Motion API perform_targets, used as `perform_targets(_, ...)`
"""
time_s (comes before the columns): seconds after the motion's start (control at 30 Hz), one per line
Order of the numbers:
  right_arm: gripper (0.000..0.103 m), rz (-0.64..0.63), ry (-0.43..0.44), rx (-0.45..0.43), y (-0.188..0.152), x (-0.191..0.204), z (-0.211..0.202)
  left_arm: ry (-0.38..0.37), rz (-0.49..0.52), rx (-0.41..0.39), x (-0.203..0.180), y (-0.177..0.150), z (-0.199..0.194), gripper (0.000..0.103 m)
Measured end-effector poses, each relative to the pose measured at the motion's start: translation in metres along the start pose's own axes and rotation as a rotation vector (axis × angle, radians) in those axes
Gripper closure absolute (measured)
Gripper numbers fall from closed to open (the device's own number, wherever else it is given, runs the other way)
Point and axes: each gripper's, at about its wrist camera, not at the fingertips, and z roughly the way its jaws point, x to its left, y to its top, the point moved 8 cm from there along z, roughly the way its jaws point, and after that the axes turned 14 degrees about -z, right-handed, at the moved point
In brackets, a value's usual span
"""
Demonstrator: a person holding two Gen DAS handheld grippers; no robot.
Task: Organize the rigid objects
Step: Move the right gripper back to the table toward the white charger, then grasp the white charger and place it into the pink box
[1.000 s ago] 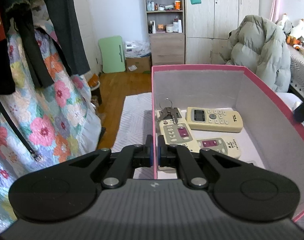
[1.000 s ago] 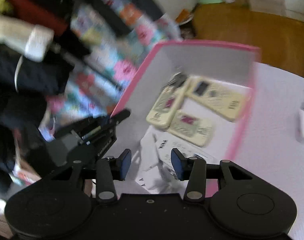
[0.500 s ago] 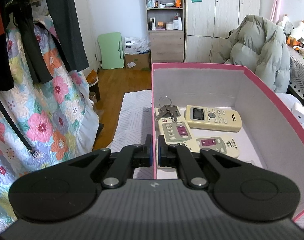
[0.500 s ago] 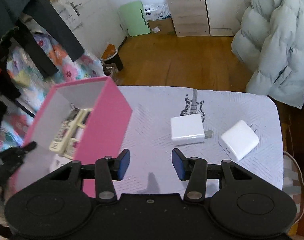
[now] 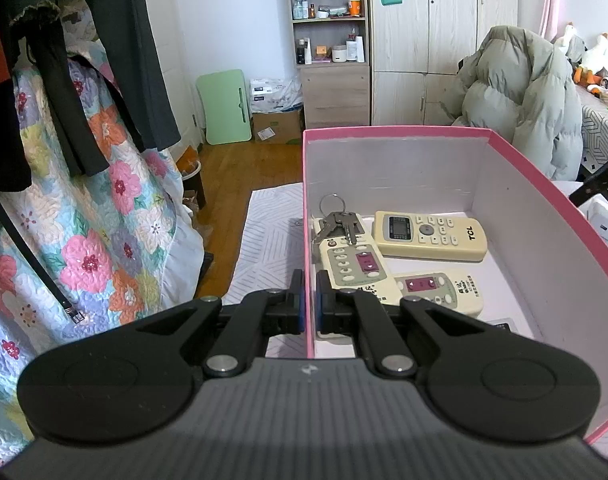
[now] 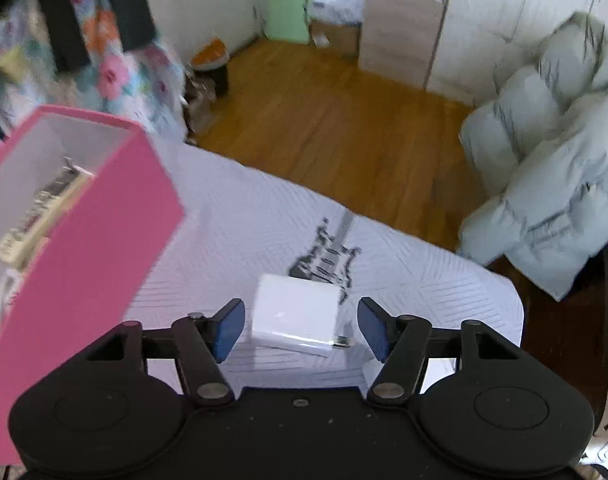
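My left gripper (image 5: 309, 300) is shut on the left wall of a pink box (image 5: 544, 200). Inside lie a bunch of keys (image 5: 338, 220), a cream TCL remote (image 5: 430, 235) and two more cream remotes (image 5: 354, 268). The box also shows at the left of the right wrist view (image 6: 96, 248). My right gripper (image 6: 300, 328) is open, its blue pads either side of a white charger block (image 6: 296, 316) on the white quilted table cover (image 6: 424, 280). A second white charger (image 5: 602, 220) shows past the box's right wall.
A grey puffer coat (image 6: 552, 184) hangs at the table's far right edge. A floral quilt and dark clothes (image 5: 84, 200) hang at the left. Wooden floor (image 6: 324, 120) lies beyond the table's far edge. A guitar print (image 6: 324, 256) marks the cover.
My right gripper swung from over the box to the right, then came down over the white charger with its jaws wider apart. My left gripper has stayed clamped on the box wall.
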Motion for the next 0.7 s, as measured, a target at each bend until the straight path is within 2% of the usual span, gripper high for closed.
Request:
perform_targets(0.3, 0.032, 0.008, 0.080, 0.056, 0.000, 0.007, 0.031, -0.004, 0.003, -0.013, 0.000, 0.002, 0.000, 0.099)
perform_targets(0.4, 0.032, -0.046, 0.055, 0.077, -0.003, 0.016, 0.040, -0.009, 0.001, -0.016, 0.000, 0.002, 0.000, 0.099)
perform_targets(0.5, 0.030, -0.041, 0.061, 0.024, -0.004, 0.020, 0.043, -0.011, -0.002, -0.014, 0.000, 0.001, 0.000, 0.099)
perform_targets(0.57, 0.041, -0.026, 0.036, 0.015, -0.005, 0.020, 0.040, -0.009, -0.001, -0.016, 0.000, 0.001, 0.000, 0.099)
perform_targets(0.7, 0.042, -0.033, 0.046, -0.039, -0.009, 0.028, 0.022, -0.010, -0.003, -0.017, 0.000, 0.001, -0.001, 0.099)
